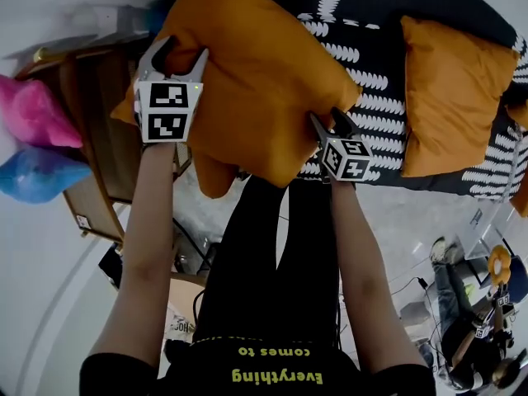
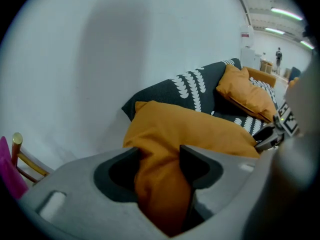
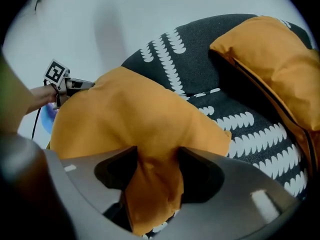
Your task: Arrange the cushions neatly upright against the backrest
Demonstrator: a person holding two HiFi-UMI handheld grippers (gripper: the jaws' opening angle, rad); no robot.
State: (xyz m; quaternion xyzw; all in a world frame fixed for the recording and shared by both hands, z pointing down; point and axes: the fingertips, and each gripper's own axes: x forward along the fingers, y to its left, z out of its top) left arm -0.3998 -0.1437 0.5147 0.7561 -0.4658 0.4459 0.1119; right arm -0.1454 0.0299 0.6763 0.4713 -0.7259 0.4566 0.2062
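Note:
A big orange cushion (image 1: pixel 256 73) lies on the black sofa (image 1: pixel 371 81) with white markings, its lower corners hanging over the front edge. My left gripper (image 1: pixel 177 56) is at the cushion's left edge, jaws wide, a fold of orange fabric (image 2: pixel 165 184) between them. My right gripper (image 1: pixel 330 120) is at its lower right corner, also wide, with a corner of the fabric (image 3: pixel 152 184) hanging between the jaws. A second orange cushion (image 1: pixel 450 97) leans on the sofa to the right, also visible in the right gripper view (image 3: pixel 275 59).
A wooden piece of furniture (image 1: pixel 91 139) stands left of the sofa, with a pink (image 1: pixel 37 114) and a blue (image 1: pixel 37 176) soft thing beside it. A person (image 1: pixel 462 304) sits on the floor at lower right. Cables lie on the floor.

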